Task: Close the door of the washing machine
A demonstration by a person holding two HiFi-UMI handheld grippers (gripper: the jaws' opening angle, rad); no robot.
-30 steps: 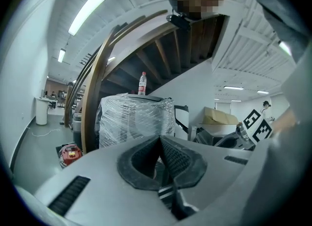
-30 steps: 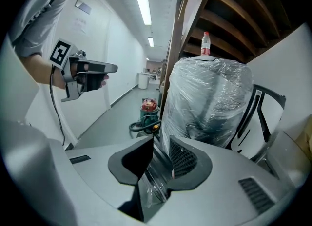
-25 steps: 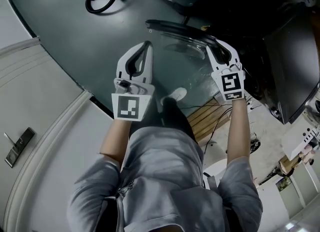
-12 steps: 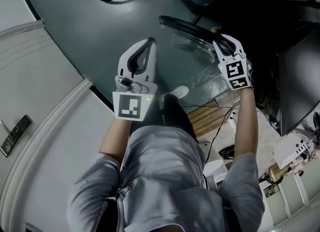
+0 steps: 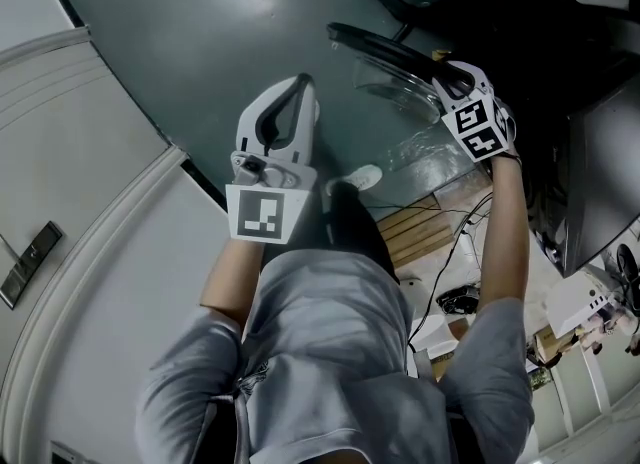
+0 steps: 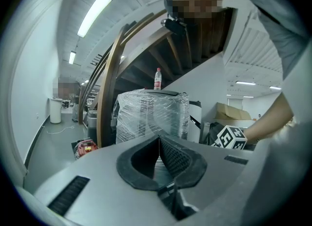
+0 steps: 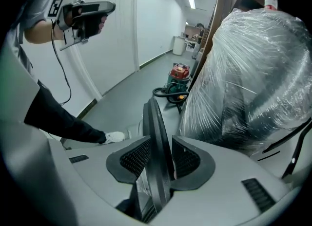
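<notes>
- While the left gripper [image 5: 298, 92] hangs well apart over the grey floor [image 5: 170, 42] with its jaws together on nothing, only 1 tool is at the door [image 5: 395, 92]: the right gripper [image 5: 455, 77].
- In the right gripper view the door's dark rim [image 7: 154, 118] stands on edge between the 2 pads [image 7: 136, 157]. The jaws have just been opening and now straddle the rim. A thin gap shows at the right pad, so I read them as apart, not clamped.
- The door is swung open. Its rim runs from the gripper away and down toward the floor, nearly edge-on to that camera.
- The film-wrapped body [image 7: 253, 69], which I take to be the washing machine, lies just to the right of the door in that view. The person's leg [image 7: 63, 122] is on the other side.
- As I judge it, the coming move turns on this: the door must swing sideways toward the wrapped body, across its rim rather than along it. The right hand is by far the nearer to do it.
</notes>
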